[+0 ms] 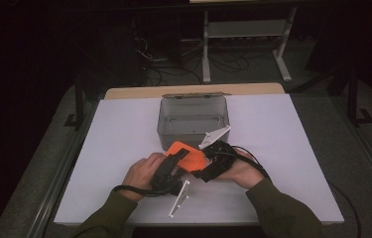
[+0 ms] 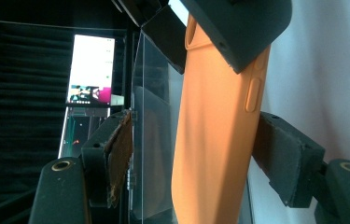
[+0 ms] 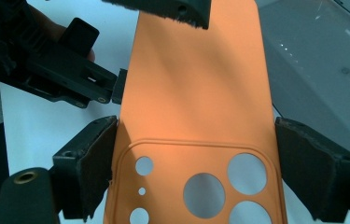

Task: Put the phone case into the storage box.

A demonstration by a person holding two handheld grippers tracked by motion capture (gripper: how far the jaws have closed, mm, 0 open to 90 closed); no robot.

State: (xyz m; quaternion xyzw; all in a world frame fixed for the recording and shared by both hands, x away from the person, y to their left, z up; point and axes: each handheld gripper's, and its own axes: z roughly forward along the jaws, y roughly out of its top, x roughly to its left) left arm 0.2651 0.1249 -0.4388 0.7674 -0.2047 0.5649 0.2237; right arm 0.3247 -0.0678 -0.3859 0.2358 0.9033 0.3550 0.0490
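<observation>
White table point(image 1: 114, 148) lies under my hands; the orange phone case point(image 1: 187, 154) is between both tongs. My right gripper point(image 3: 196, 168) clamps its sides, my left gripper point(image 2: 191, 158) is half apart around it.

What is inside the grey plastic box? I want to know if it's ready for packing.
The open grey plastic box shows a bare floor and walls. Its near right corner is covered by the right gripper's white plate.
</observation>
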